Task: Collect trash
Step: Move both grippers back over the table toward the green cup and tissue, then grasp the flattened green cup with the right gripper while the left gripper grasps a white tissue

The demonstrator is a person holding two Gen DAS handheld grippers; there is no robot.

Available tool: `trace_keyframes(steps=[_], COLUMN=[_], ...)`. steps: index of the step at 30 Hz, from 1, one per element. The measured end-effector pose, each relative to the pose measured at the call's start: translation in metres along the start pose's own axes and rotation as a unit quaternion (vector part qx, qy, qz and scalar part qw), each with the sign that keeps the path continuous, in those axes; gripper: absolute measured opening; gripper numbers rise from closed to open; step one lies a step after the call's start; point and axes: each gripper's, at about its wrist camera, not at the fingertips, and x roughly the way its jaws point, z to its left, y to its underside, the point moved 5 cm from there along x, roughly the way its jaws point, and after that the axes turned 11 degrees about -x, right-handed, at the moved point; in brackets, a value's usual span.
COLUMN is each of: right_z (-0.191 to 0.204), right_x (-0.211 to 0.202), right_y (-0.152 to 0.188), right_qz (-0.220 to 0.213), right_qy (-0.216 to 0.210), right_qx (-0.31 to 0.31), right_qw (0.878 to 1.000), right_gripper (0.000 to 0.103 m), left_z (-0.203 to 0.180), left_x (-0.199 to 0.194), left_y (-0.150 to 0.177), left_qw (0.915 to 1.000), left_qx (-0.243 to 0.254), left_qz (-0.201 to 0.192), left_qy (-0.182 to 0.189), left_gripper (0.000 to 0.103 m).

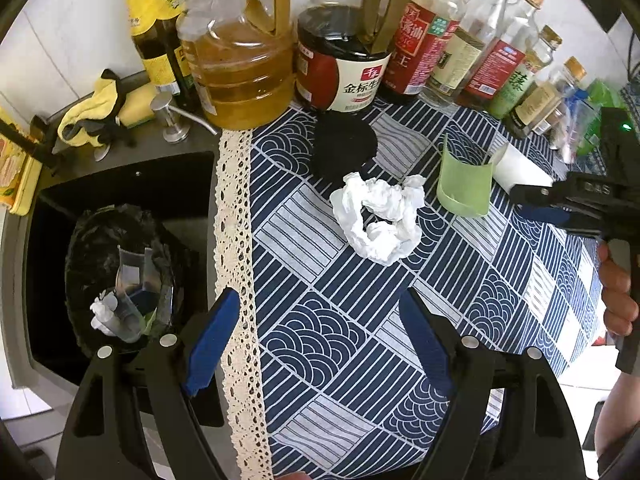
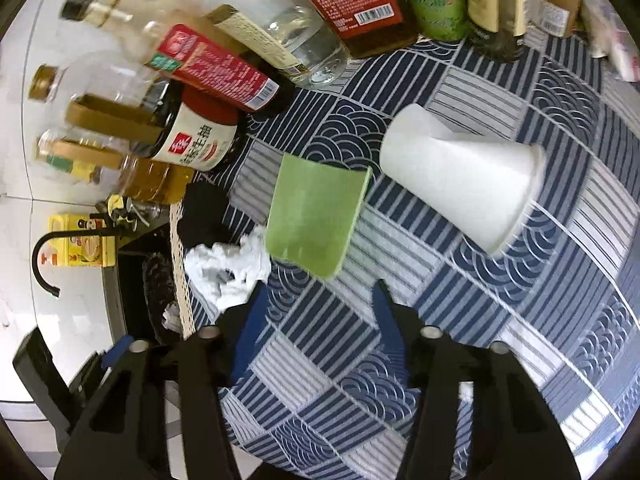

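Observation:
A crumpled white tissue (image 1: 378,216) lies on the blue patterned tablecloth (image 1: 348,344); it also shows in the right wrist view as the tissue (image 2: 228,272). Right of it rests a curved green strip (image 1: 464,188), the same green strip (image 2: 316,216), and a white paper cup (image 2: 468,176) on its side, its tip seen as the cup (image 1: 520,168). My left gripper (image 1: 320,336) is open above the cloth's lace edge, empty. My right gripper (image 2: 316,320) is open and empty, just short of the green strip; it enters the left wrist view as the right gripper (image 1: 536,204).
A black-lined bin (image 1: 116,276) holding wrappers and tissue sits in the dark sink (image 1: 120,184) left of the cloth. Sauce and oil bottles (image 1: 344,64) line the back. A black round lid (image 1: 344,148) lies behind the tissue. A tap (image 2: 44,256) and a yellow box (image 2: 80,240) are at the left.

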Motion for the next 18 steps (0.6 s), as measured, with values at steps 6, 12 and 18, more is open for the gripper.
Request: trace_keyframes(steps=[6,12,18], right_z=[-0.008,-0.012,-0.015], right_x=[0.029,0.048,0.053], right_y=[-0.018,-0.024,-0.028], right_qz=[0.021,0.037,0.041], right_qy=[0.005,0.009,0.01], right_qx=[0.007,0.008,0.008], right_qw=[1.0,0.999,0.999], right_gripper=[0.033,0.028,0.012], left_z=[0.006,0.013,0.012], left_x=[0.002,0.007,0.008], left_y=[0.006,0.012,0.015], left_qw=[0.9997,0.9989,0.9987], left_qx=[-0.021,-0.039,-0.039], left_qz=[0.005,0.011,0.016], left_qy=[-0.014,-0.023,-0.027], left_gripper=[0.079,0.079,0.079])
